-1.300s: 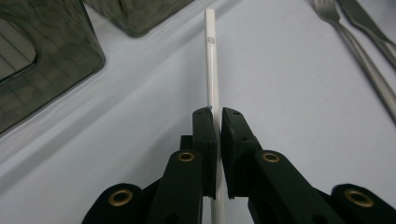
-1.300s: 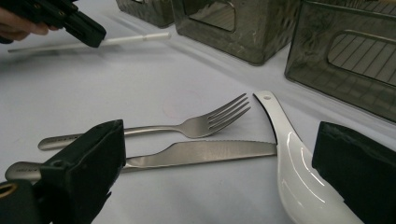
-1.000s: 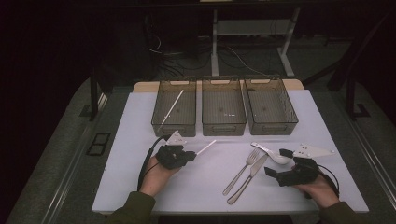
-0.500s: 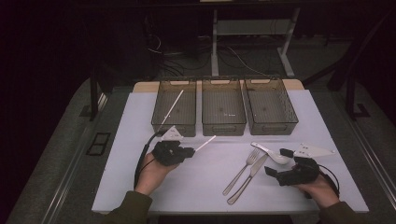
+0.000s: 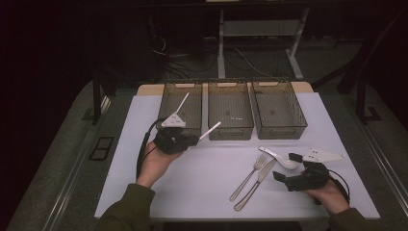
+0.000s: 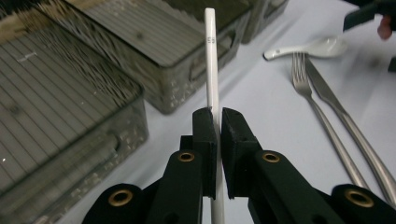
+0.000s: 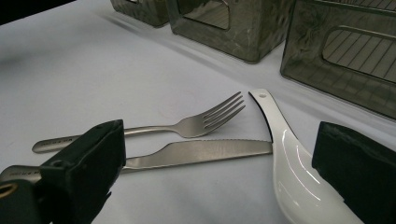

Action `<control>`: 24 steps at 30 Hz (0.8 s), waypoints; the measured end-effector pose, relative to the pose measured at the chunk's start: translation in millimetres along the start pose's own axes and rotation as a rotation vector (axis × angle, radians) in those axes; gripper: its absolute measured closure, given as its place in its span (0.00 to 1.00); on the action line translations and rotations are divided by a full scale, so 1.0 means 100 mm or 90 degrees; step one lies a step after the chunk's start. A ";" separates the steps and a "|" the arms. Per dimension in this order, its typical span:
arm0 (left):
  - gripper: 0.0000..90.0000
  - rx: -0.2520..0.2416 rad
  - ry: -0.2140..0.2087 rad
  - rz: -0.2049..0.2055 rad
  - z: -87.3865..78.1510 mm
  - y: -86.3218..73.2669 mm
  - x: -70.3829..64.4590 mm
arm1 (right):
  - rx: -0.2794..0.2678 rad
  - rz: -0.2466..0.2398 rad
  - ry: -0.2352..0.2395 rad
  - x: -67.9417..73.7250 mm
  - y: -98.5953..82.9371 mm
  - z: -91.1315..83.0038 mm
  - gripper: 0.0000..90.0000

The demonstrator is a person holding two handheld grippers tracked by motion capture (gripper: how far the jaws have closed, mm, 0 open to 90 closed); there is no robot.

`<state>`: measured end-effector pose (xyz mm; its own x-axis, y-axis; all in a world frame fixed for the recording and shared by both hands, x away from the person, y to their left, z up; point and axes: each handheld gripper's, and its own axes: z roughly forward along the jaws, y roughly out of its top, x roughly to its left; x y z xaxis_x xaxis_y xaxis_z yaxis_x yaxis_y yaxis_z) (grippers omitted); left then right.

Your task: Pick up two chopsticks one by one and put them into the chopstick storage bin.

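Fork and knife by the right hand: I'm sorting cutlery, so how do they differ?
The fork ends in tines; the knife ends in a flat serrated blade. The fork lies farther from the right gripper, the knife nearer. Both are silver metal, flat on the table, side by side.

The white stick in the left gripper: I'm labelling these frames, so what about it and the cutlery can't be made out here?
- White stick: its lower end is hidden between the left gripper jaws in the left gripper view; the small print near its tip is too small to read.
- White spoon: its bowl is cut off by the bottom edge and the right gripper jaw in the right gripper view.
- Knife: its handle is hidden behind the other jaw there.
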<state>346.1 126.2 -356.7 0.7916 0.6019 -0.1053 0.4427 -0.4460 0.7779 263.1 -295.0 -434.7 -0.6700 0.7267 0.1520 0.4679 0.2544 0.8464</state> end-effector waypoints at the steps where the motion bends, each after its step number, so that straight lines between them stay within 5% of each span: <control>1: 0.93 0.003 0.002 0.004 -0.01 0.04 0.02 | 0.000 0.001 0.000 0.00 0.00 0.00 0.03; 24: 0.93 -0.006 0.056 0.012 0.06 0.76 0.45 | -0.003 0.000 -0.001 0.00 0.00 -0.01 0.03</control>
<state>417.8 115.6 -306.2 0.7599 0.6490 -0.0363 0.4232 -0.4517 0.7854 262.4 -295.6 -434.1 -0.6698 0.7271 0.1508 0.4650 0.2522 0.8486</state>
